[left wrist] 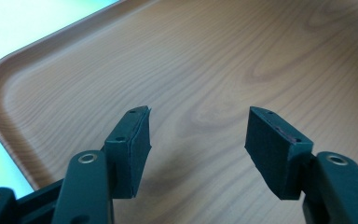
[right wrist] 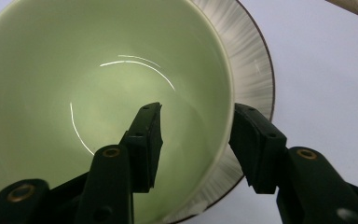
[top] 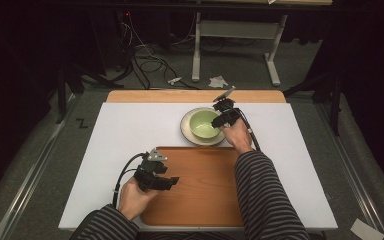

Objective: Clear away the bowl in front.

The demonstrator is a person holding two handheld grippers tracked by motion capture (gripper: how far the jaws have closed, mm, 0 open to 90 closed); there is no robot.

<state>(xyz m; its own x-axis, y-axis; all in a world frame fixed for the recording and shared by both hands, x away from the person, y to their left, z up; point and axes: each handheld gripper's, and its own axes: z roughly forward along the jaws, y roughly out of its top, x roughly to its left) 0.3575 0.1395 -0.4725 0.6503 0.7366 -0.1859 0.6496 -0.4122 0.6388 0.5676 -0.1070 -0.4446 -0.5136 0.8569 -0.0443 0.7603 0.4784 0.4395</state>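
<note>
While the right gripper (right wrist: 195,135) straddles the green bowl's (top: 204,124) rim on its plate (top: 186,131), jaws parted, the wall should be pinched squarely before lifting; left gripper (left wrist: 196,149) jaws are held open over the tray (top: 205,192).

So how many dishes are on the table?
2: a green bowl sitting on a plate beyond the tray, the right gripper straddling the bowl's rim. Nothing seems hidden.

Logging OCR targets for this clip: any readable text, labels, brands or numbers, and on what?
"Z": black mark, possibly tape, on the grey carpeted floor left of the table; it only looks like that letter.
No text on the pale green ceramic bowl, the streaked grey saucer or the wood-grain tray.
</note>
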